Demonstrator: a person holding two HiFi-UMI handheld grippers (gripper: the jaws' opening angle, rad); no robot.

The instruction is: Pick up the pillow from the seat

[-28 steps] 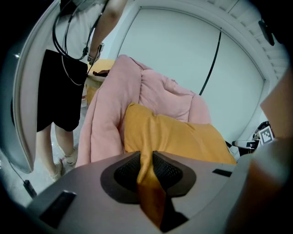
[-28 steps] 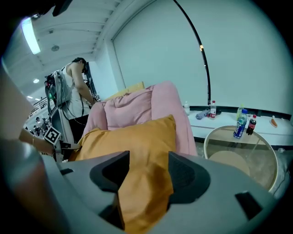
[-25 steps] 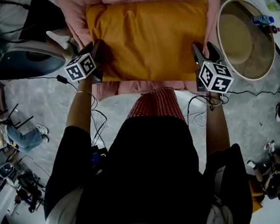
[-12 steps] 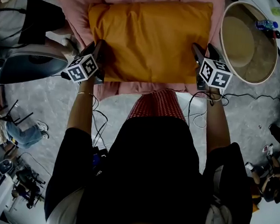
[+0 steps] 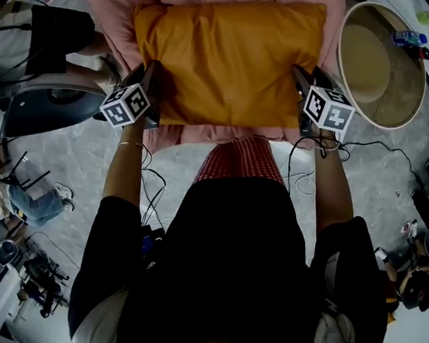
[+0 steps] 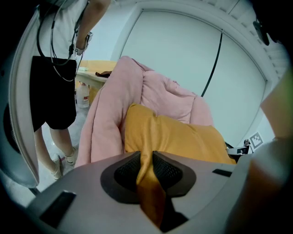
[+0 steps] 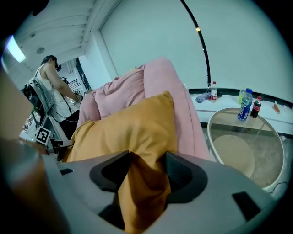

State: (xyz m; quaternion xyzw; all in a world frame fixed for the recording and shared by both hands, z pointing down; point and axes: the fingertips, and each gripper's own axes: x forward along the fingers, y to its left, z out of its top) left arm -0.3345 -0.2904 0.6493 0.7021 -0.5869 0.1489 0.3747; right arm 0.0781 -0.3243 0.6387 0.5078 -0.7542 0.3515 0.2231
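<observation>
Already the orange pillow (image 5: 225,59), not yet lifted from the pink seat (image 5: 203,134), is pinched by the left hand-held gripper (image 6: 146,161), while its other corner is only enclosed, unpressed, by the wide jaws, just narrowed a little, of the right hand-held gripper (image 7: 147,168).

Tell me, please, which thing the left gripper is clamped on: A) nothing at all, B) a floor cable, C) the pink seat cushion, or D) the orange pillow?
D: the left gripper view shows a fold of the orange pillow pinched in the left gripper, whose jaws are closed tight on the fabric.
</observation>
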